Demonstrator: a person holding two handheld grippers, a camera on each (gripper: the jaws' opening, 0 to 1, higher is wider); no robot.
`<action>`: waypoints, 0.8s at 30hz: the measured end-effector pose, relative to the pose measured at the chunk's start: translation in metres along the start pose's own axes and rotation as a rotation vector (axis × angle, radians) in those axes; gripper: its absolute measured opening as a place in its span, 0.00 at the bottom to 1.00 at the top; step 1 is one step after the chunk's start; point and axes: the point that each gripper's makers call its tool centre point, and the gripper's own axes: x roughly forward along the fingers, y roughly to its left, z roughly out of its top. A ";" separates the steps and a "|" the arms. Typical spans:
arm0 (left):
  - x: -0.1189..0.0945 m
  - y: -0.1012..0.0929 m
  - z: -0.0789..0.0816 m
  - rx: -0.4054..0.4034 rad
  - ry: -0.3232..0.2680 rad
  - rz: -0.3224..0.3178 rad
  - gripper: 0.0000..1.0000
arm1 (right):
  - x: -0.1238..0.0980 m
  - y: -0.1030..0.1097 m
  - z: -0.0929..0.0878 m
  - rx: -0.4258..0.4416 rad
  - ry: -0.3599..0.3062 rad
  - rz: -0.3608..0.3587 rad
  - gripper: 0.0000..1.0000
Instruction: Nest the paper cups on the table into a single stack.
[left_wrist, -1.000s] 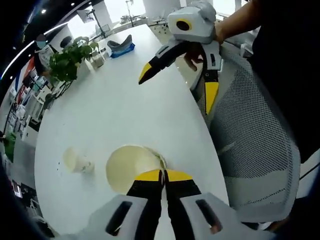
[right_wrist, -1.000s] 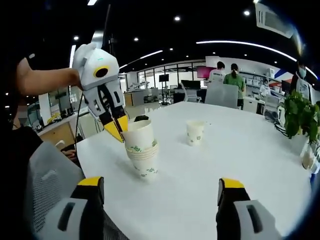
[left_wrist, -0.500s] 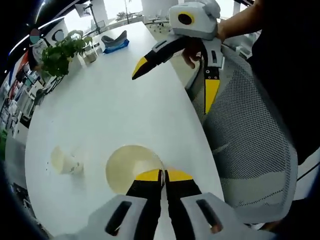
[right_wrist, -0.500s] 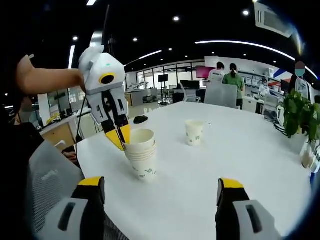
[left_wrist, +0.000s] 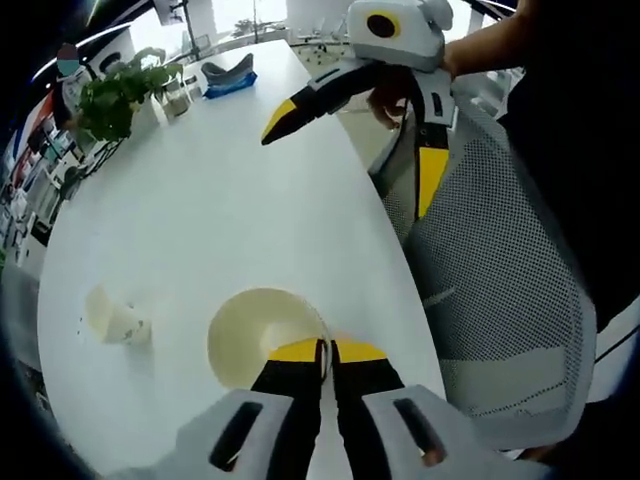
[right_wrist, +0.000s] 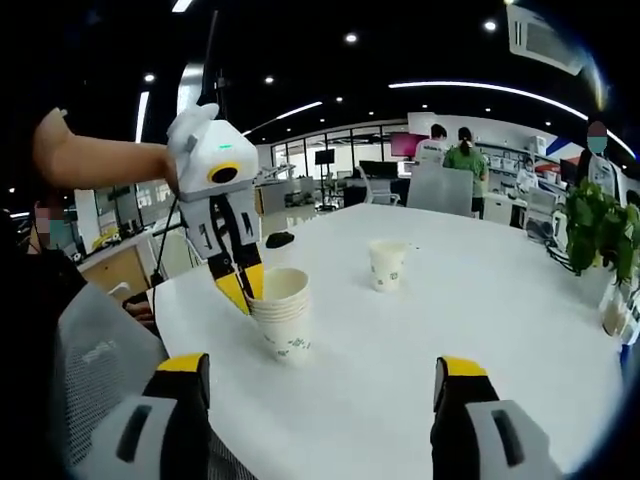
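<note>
A stack of white paper cups (right_wrist: 282, 318) with green print stands near the table's edge. In the left gripper view I look down into its open top cup (left_wrist: 258, 338). My left gripper (left_wrist: 322, 349) is shut on that cup's rim, and it reaches the stack from the left (right_wrist: 243, 290) in the right gripper view. A single cup (right_wrist: 387, 264) stands apart further in on the white table (right_wrist: 480, 320); it lies to the left (left_wrist: 112, 318) in the left gripper view. My right gripper (right_wrist: 320, 368) is open and holds nothing, hovering above the table edge (left_wrist: 355, 150).
A grey mesh chair (left_wrist: 500, 280) sits against the table edge by the stack. A potted plant (left_wrist: 120, 95) and a dark object on a blue pad (left_wrist: 232, 75) are at the far end. A small dark object (right_wrist: 282, 239) lies behind the stack. People stand in the background (right_wrist: 455, 155).
The top cup, raised and tilted a second ago, has sunk level into the stack with the left gripper still on its rim. The right gripper has stayed open and nearly still.
</note>
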 end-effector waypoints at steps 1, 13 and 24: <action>0.000 0.000 0.000 -0.003 -0.002 -0.002 0.01 | 0.000 0.000 0.000 0.000 0.000 0.000 0.94; 0.003 -0.001 -0.001 -0.025 -0.015 -0.012 0.01 | 0.001 0.002 -0.001 -0.003 0.009 0.005 0.94; 0.001 -0.001 -0.004 -0.014 -0.014 0.012 0.09 | 0.001 0.003 -0.001 -0.008 0.009 0.011 0.94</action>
